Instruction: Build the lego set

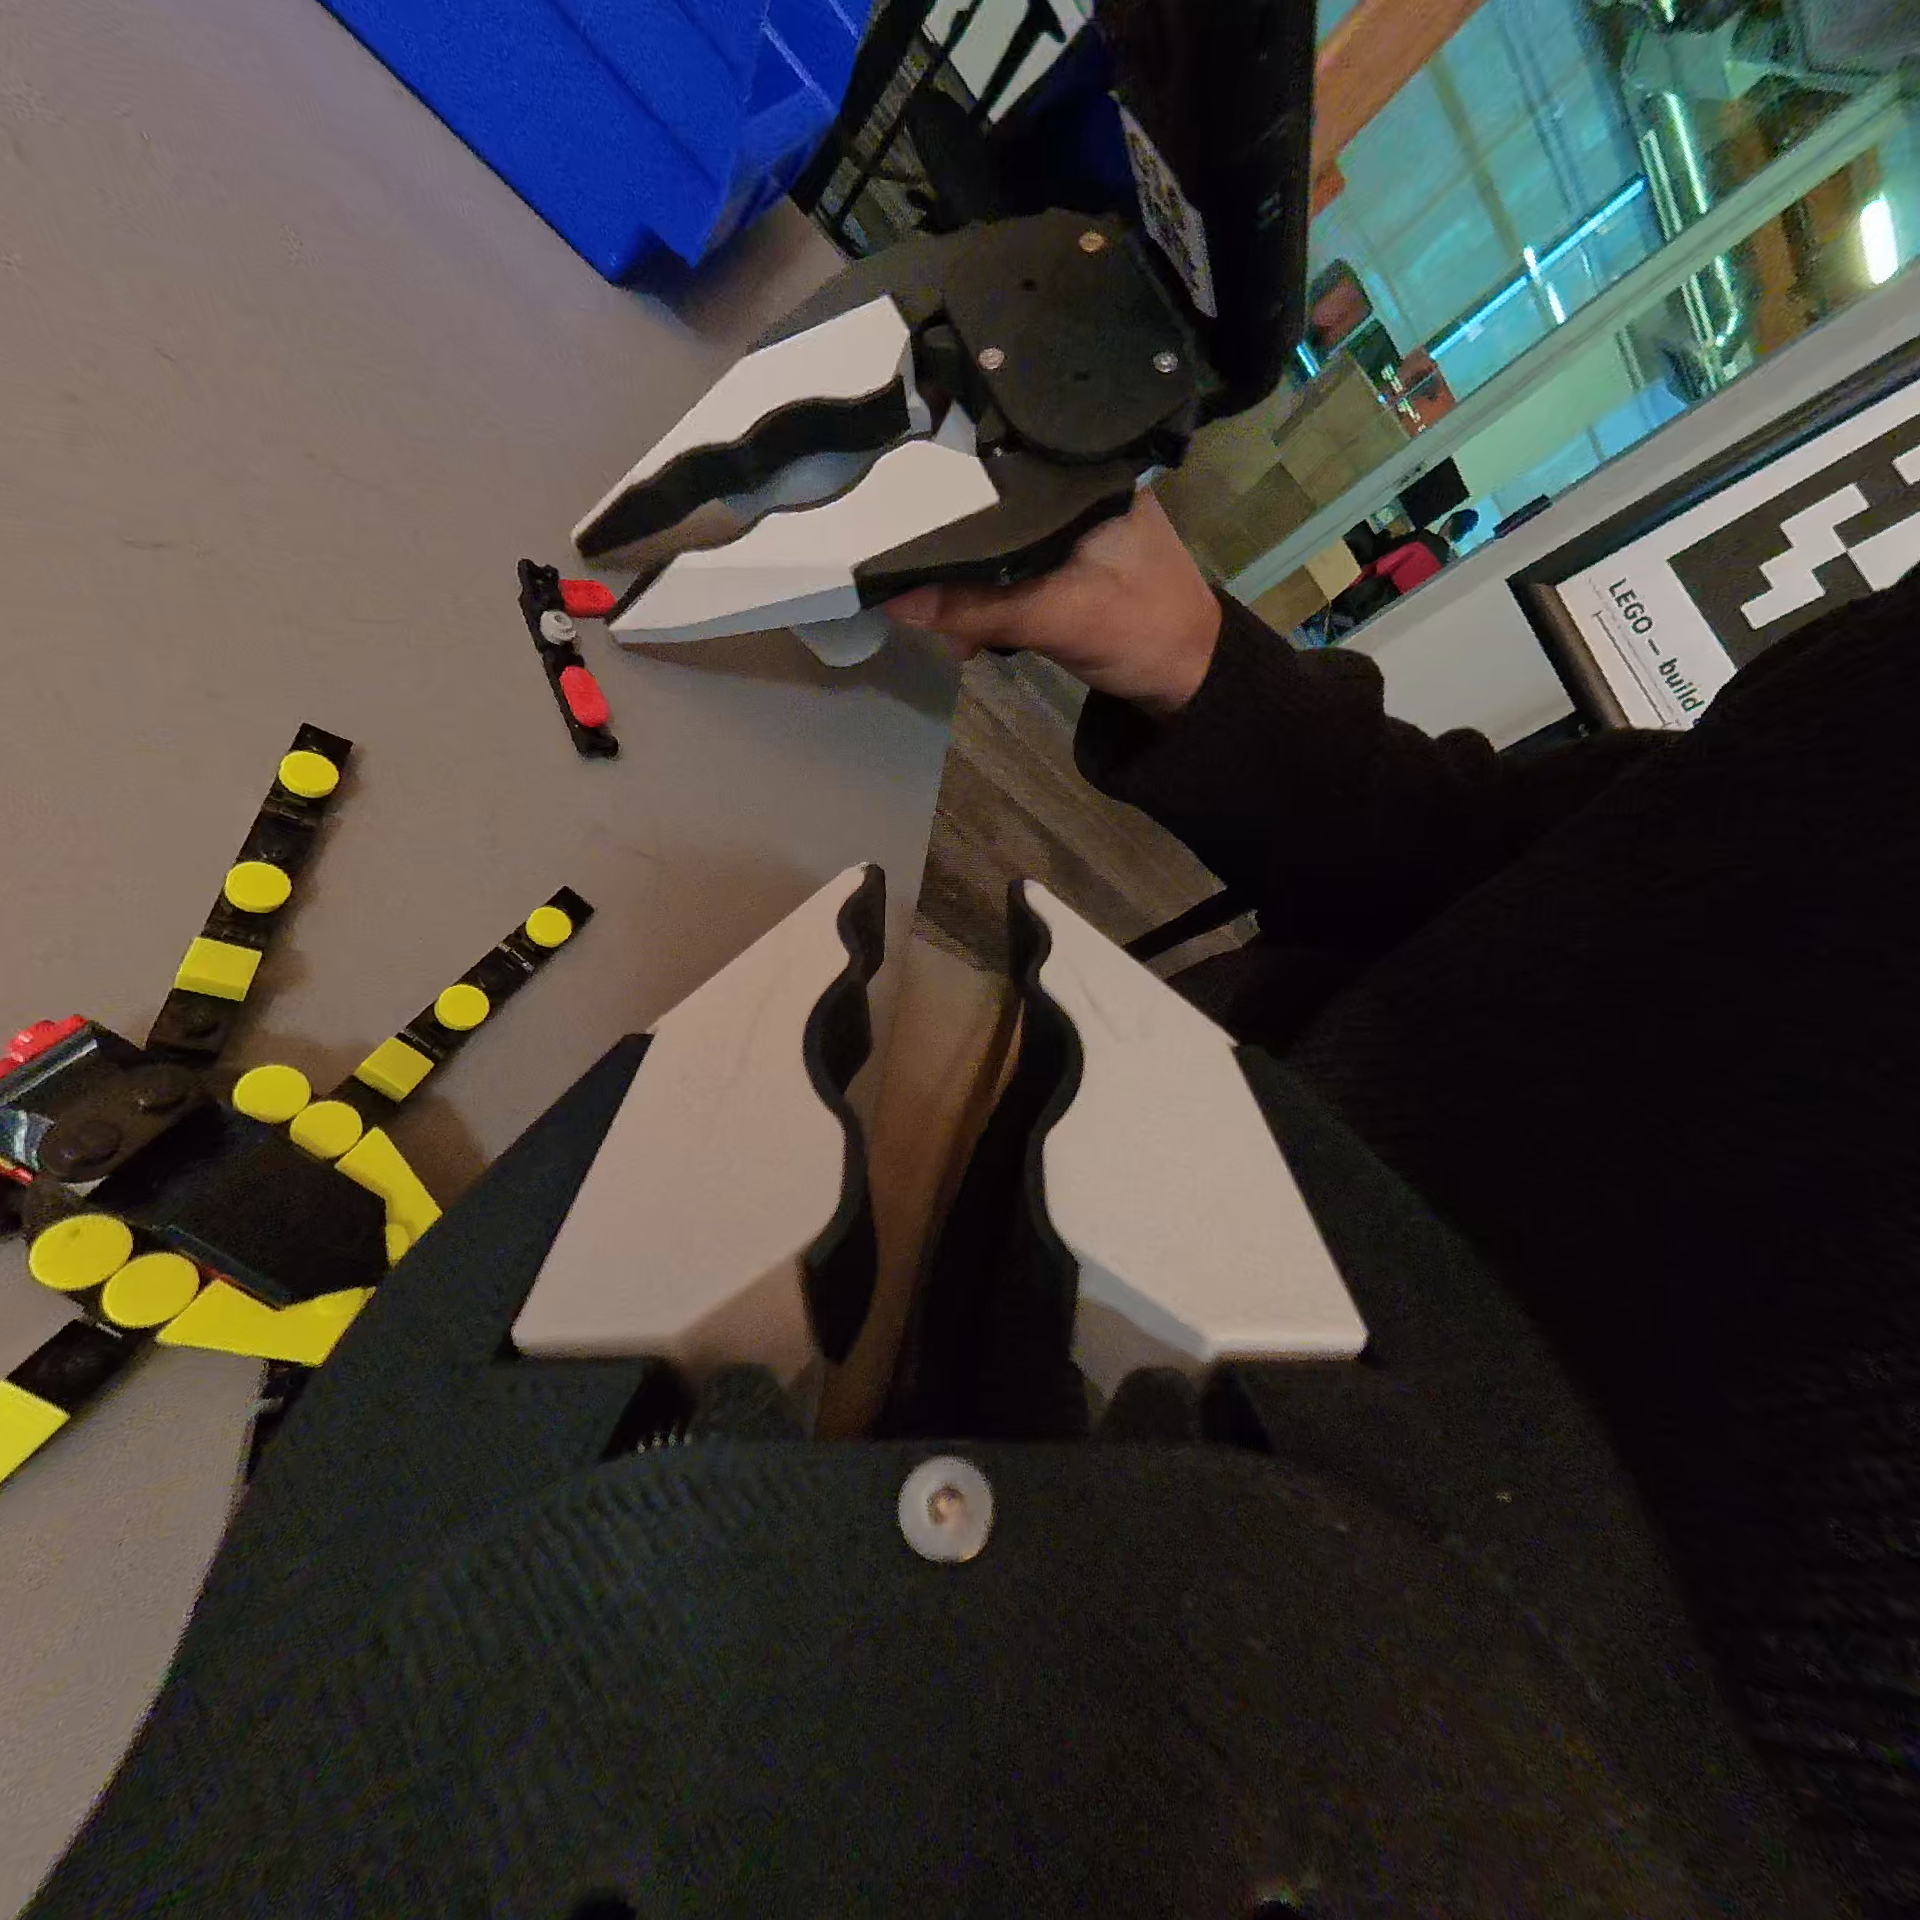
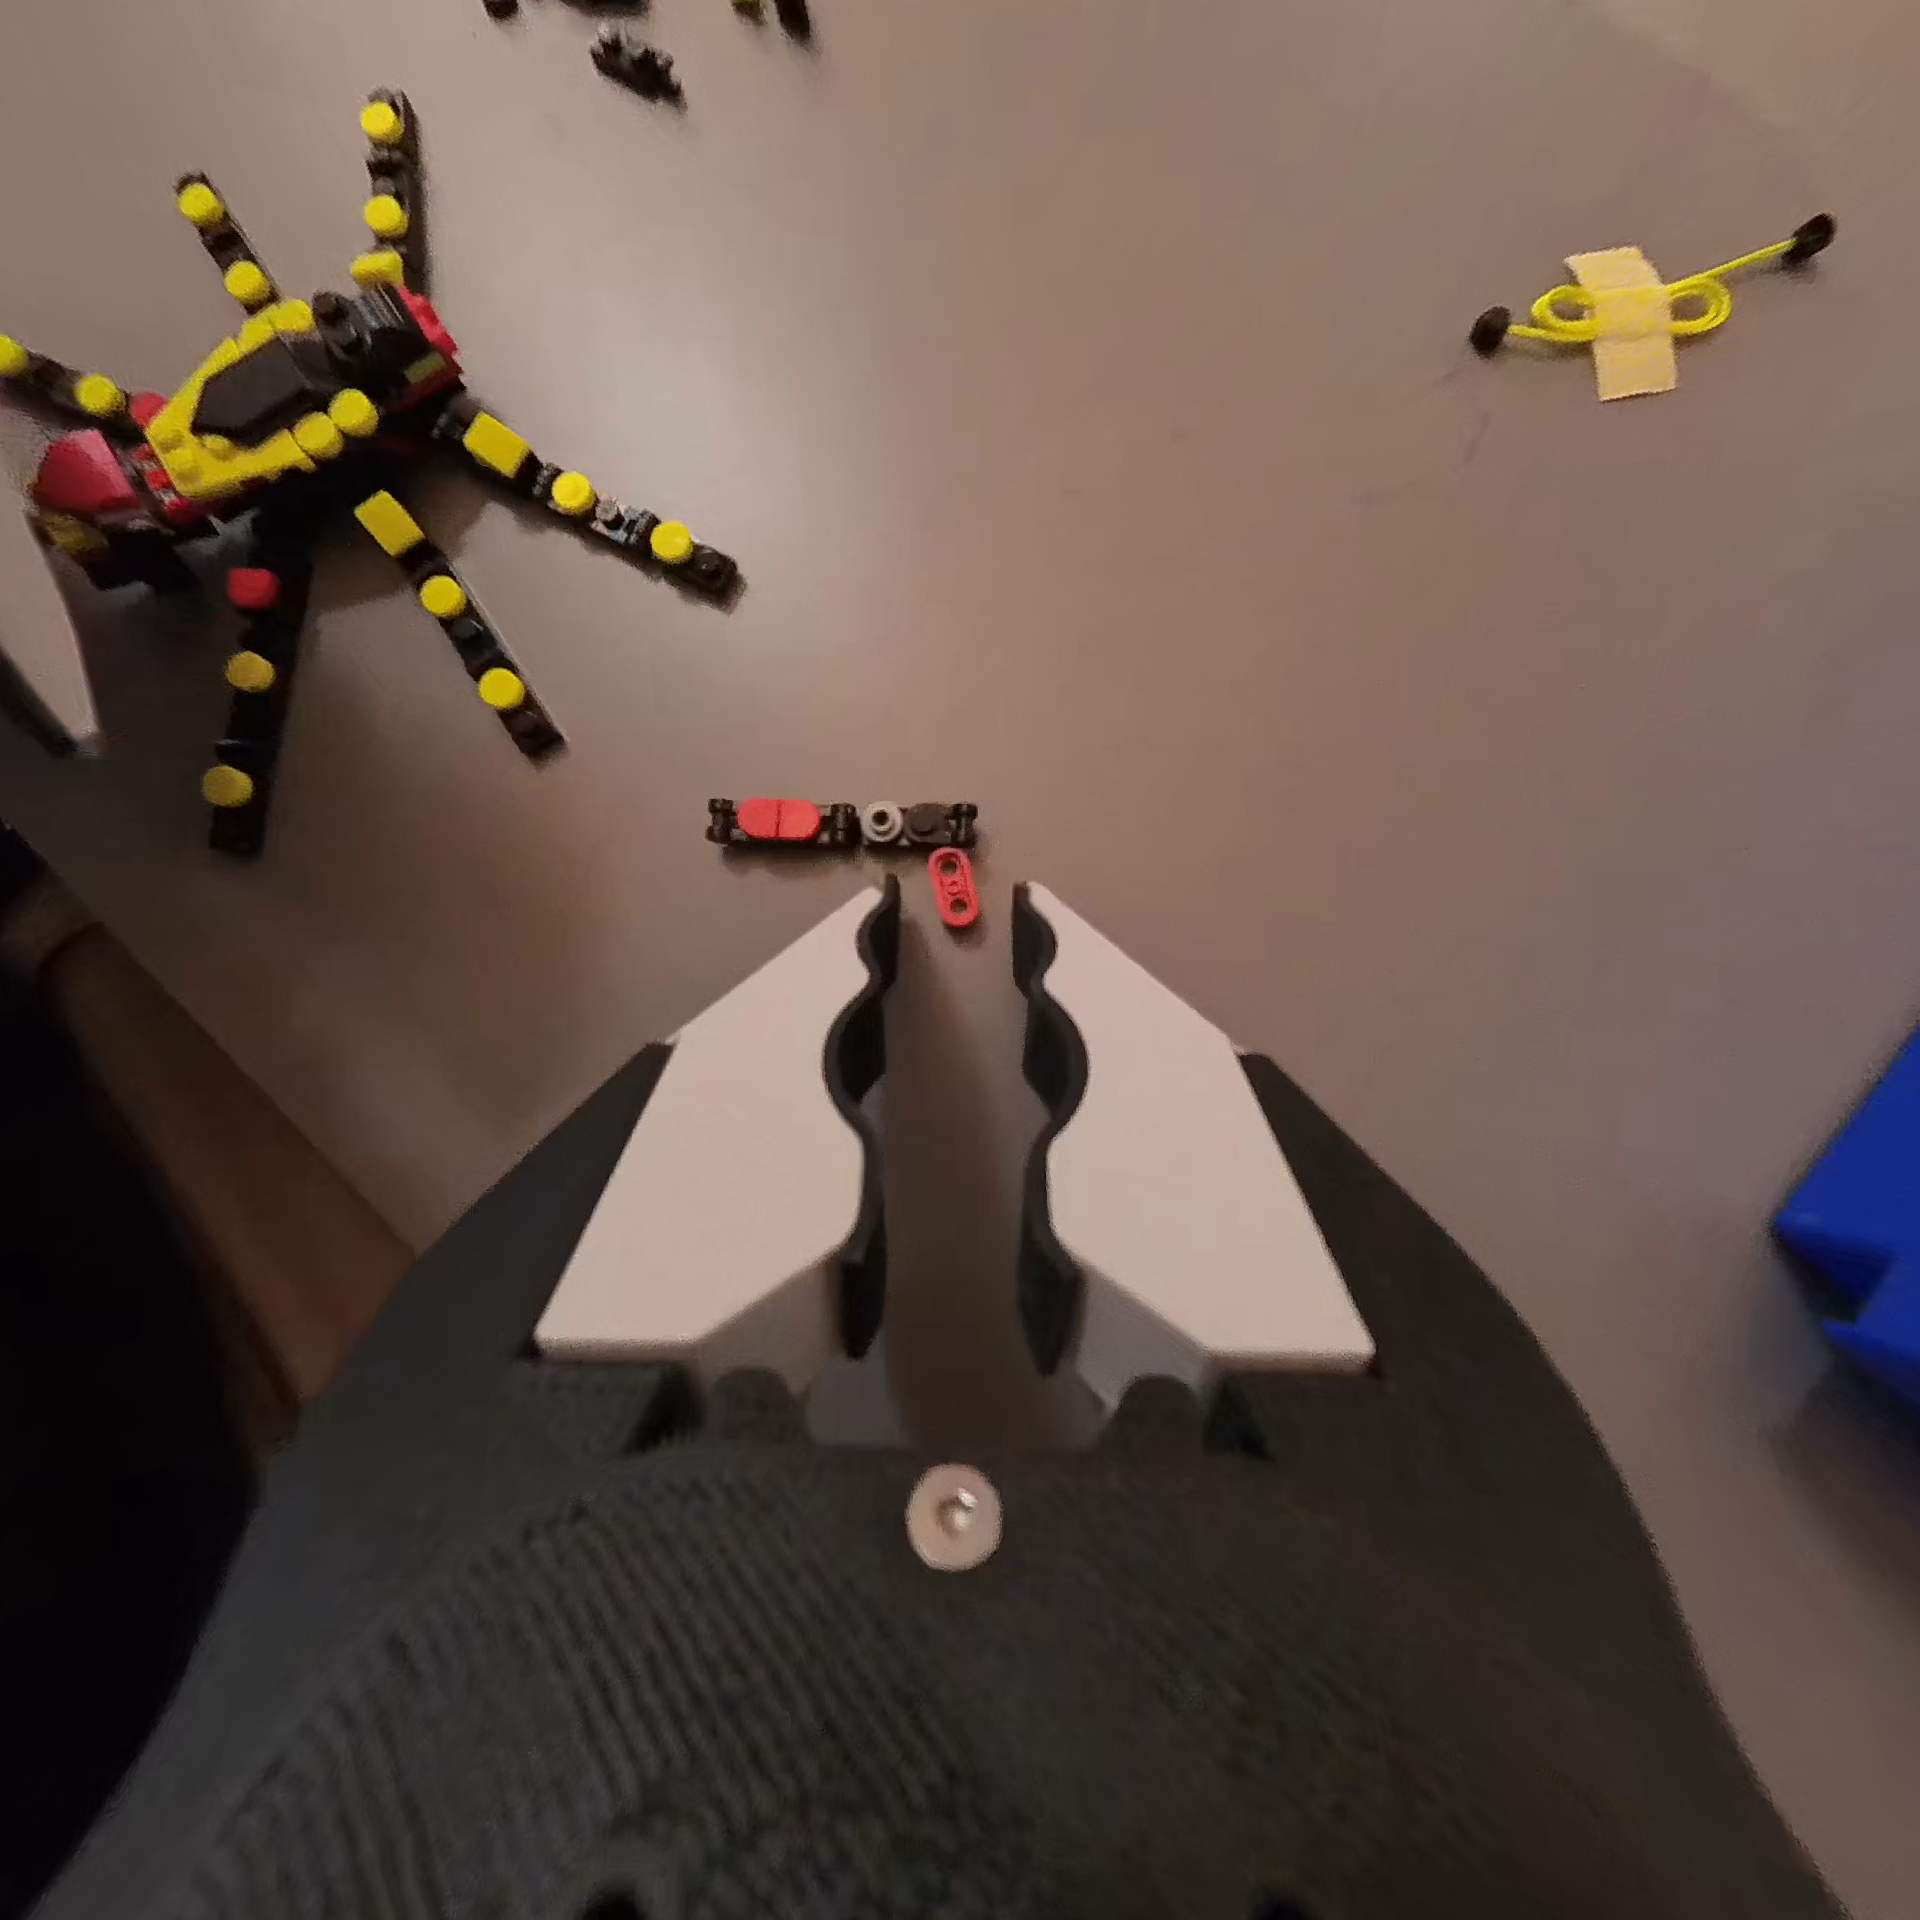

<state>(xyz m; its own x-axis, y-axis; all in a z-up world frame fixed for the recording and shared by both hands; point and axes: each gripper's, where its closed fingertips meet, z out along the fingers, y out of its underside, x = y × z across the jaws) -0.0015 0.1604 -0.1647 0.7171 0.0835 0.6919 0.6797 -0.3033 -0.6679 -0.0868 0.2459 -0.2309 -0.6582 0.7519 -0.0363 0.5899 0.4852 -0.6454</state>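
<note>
Left of the right tool (image 2: 951, 888) and well off lay the spider model (image 2: 260, 416) — spindly black legs studded with yellow, likely fragile at the joints. Just ahead of the tips a short black strip (image 2: 842, 823) rested on the counter (image 2: 1247, 727). Between the tips lay a small red plate (image 2: 954, 885) — light, stiff, slick, best pinched across its narrow sides. Both tools stood narrowly parted and empty, the left tool (image 1: 945, 883) hanging off the counter's edge.

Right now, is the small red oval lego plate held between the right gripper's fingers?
No, the small red oval lego plate lies loose on the table beyond the open right gripper.
</note>
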